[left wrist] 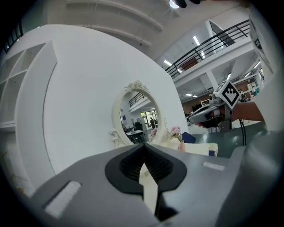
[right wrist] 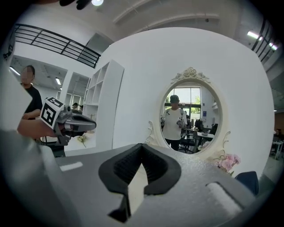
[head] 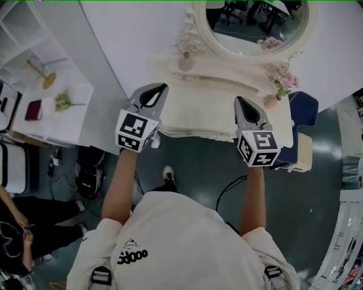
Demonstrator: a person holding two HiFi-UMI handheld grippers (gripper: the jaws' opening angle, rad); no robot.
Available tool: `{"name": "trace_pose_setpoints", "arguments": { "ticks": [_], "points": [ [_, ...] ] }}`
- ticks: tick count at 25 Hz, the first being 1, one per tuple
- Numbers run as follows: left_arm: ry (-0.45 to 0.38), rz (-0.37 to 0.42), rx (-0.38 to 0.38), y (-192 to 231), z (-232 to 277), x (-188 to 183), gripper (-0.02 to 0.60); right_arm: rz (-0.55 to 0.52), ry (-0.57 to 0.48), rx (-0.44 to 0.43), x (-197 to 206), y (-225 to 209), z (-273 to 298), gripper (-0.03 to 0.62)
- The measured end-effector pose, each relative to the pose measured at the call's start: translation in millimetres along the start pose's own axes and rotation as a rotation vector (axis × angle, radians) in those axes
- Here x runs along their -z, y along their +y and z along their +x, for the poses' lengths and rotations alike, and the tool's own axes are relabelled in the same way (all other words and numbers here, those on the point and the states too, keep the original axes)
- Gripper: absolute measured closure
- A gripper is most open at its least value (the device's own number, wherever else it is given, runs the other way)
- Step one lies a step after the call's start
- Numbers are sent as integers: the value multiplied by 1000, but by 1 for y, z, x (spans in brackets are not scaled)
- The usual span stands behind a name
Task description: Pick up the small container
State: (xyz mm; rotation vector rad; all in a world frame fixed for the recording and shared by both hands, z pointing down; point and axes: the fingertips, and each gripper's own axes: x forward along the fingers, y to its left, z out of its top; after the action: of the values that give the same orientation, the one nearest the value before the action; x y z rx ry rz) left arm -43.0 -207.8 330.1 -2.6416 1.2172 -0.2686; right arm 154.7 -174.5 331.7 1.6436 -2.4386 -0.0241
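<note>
A curved white wall (head: 142, 34) backs the scene, with a white shelf unit (head: 17, 34) standing at its left end. Against the wall stands a cream dressing table (head: 210, 107) with a scalloped front edge. An oval mirror (head: 255, 17) in a carved white frame rises from the back of the table. In the right gripper view its glass reflects a person in a pale top holding both grippers. A dark blue chair (head: 303, 113) sits just beside the table's right end.

The person stands before the table with both forearms stretched forward. The left hand-held gripper (head: 159, 89) points at the table's left end and the right hand-held gripper (head: 241, 103) at its right part. The two are well apart from each other. Each gripper view shows its own jaws brought together at the tips with nothing between them. Only the cream table surface shows through the slit below the pads.

A small pink vase of pink flowers (head: 282, 85) stands on the table's right end, beside the mirror frame. The small container (head: 185, 62), a pinkish piece, stands on the raised ledge at the mirror's left foot. It lies ahead of the left hand-held gripper, touched by neither gripper.
</note>
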Motion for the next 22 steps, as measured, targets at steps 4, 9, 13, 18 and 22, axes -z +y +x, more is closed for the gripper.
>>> {"name": "trace_pose_setpoints", "arguments": {
  "ticks": [4, 9, 13, 18, 22],
  "points": [
    [11, -26, 9, 37, 23, 16, 565, 8, 12, -11, -3, 2, 47, 591],
    [22, -40, 30, 72, 49, 31, 565, 25, 24, -15, -6, 0, 98, 591],
    [42, -60, 38, 91, 65, 45, 565, 50, 25, -35, -6, -1, 130, 589],
    [78, -94, 7, 114, 77, 66, 565, 51, 55, -99, 2, 2, 177, 552],
    [114, -124, -30, 128, 86, 82, 565, 53, 82, -164, 11, 3, 213, 522]
  ]
}}
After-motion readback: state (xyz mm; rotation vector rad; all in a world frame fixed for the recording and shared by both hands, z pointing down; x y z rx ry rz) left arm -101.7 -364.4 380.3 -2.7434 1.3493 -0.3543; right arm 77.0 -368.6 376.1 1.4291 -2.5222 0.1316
